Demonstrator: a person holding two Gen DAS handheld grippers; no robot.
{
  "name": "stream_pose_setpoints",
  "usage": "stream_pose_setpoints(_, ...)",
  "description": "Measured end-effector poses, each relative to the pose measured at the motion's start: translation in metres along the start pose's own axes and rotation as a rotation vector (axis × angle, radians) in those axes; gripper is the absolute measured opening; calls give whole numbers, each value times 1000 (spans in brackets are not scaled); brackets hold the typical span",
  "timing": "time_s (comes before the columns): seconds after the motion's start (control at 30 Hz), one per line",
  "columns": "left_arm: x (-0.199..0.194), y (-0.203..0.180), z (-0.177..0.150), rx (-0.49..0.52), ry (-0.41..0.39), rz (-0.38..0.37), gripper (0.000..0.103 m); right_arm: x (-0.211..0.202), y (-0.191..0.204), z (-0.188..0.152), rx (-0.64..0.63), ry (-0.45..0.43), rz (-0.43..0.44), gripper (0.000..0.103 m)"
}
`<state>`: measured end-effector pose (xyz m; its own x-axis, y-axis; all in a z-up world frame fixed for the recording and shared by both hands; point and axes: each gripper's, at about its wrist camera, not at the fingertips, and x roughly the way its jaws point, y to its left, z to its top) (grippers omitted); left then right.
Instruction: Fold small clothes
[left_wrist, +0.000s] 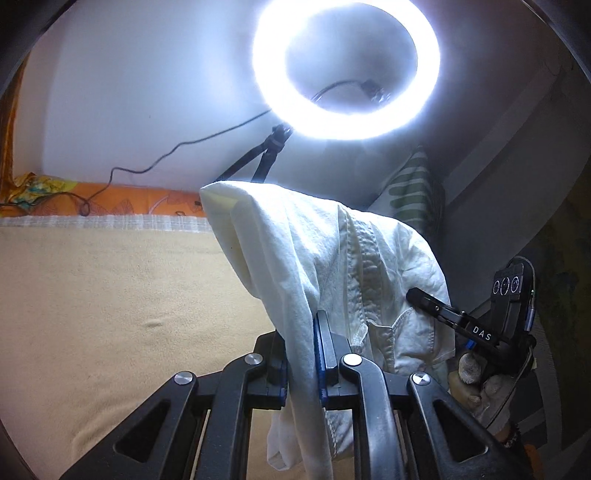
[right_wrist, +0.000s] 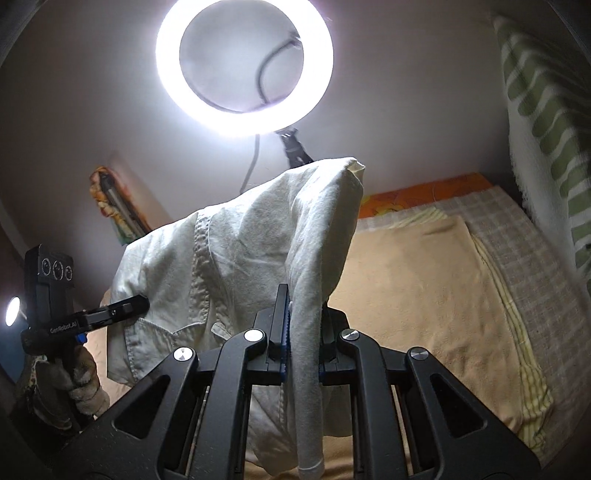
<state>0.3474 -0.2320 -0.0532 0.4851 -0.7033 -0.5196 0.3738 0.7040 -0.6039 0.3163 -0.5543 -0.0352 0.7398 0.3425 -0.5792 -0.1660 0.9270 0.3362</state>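
Left wrist: both tools pinch white garment, hiding ring light stand.

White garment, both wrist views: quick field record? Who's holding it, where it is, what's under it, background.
garment: white garment, lifted off the bed, draped and hanging between both grippers
left gripper: shut on the garment, cloth pinched between its fingers
right gripper: shut on the garment, a fold running through its fingers
surface below: beige blanket on the bed
background: lit ring light against the wall; green striped cloth at the side
fold state: not yet folded
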Motion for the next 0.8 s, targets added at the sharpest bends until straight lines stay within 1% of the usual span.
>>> stream_pose_setpoints(0.2,44,23,6,-7,20,39,9,47,-24,0,15,20,-21,12)
stream_pose_setpoints(0.47,91,38,14,4,26,83,9,88,-41,5,14,32,-65,11)
stream_pose_setpoints(0.67,110,44,15,23,30,135,9,112,-51,5,-9,57,-94,11)
stream_pose_setpoints(0.8,117,45,16,29,31,160,9,120,-56,4,-10,67,-105,11)
